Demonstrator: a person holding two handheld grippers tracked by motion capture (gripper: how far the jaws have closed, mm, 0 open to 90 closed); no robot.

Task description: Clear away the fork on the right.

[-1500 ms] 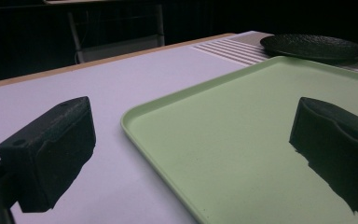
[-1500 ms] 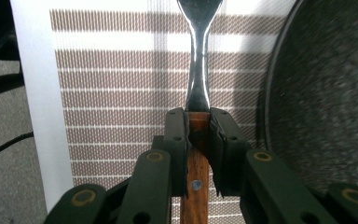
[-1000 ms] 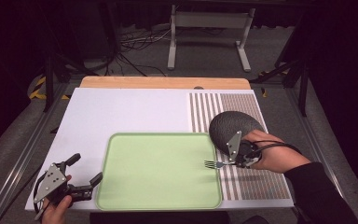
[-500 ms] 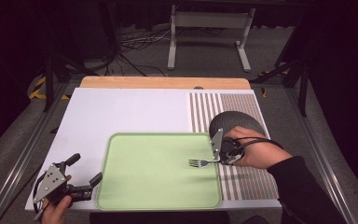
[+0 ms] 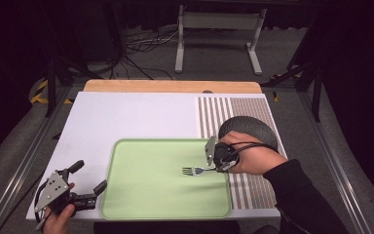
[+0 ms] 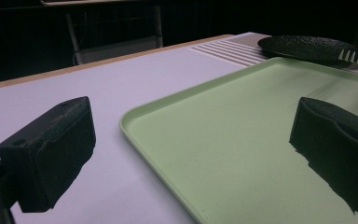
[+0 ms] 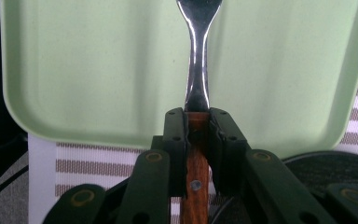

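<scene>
A fork (image 5: 197, 170) with a steel head and a wooden handle (image 7: 196, 154) hangs over the right part of the pale green tray (image 5: 146, 195). My right gripper (image 5: 218, 168) is shut on the handle, and the tines point left across the tray. In the right gripper view the jaws clamp the wooden handle from both sides, with the fork's (image 7: 198, 60) steel neck running up over the tray (image 7: 74, 70). My left gripper (image 5: 88, 183) rests open at the tray's near left corner. Its two black pads (image 6: 51, 149) stand wide apart, with the tray's (image 6: 242, 135) edge between them.
A dark round plate (image 5: 246, 130) lies on the striped mat (image 5: 253, 190) right of the tray, behind my right hand; it is also in the left gripper view (image 6: 303, 46). The white tabletop (image 5: 126, 117) stretches behind the tray. A metal stand (image 5: 219, 29) is on the floor beyond.
My right hand has carried the fork leftward from the tray's right edge to over the tray. The left gripper has stayed where it was.
</scene>
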